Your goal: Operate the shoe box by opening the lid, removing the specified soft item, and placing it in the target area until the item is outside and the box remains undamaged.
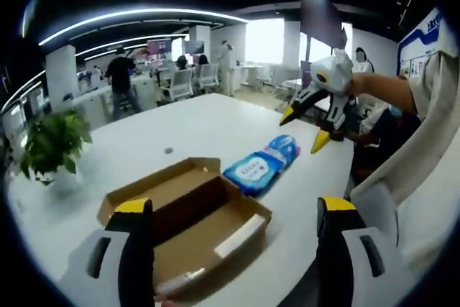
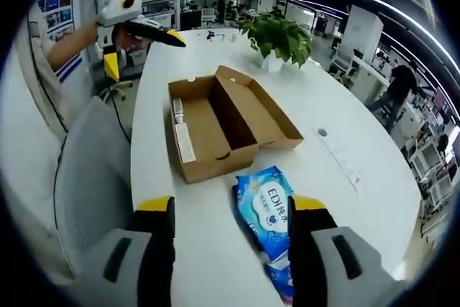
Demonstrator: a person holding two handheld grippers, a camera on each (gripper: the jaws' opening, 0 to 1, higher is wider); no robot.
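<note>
The brown cardboard shoe box [image 1: 183, 210] [image 2: 215, 116] lies on the white table with its lid folded flat open. Inside it I make out just a white strip [image 2: 183, 138] along one wall. A blue soft pack of wipes [image 1: 262, 165] [image 2: 269, 213] rests on the table right beside the box, outside it. My left gripper [image 1: 234, 205] is open, held above the box's near edge, holding nothing. My right gripper [image 2: 228, 204] is open over the table, its right jaw above the pack. Each gripper appears in the other's view, raised off the table with jaws apart [image 1: 305, 129] [image 2: 144, 53].
A potted green plant [image 1: 50, 141] [image 2: 277, 34] stands at the table's far end. A grey chair [image 2: 86, 170] sits against the table edge by the person's sleeve [image 1: 431, 84]. A small round disc [image 1: 168, 150] [image 2: 321, 132] sits in the tabletop. Desks and people are far behind.
</note>
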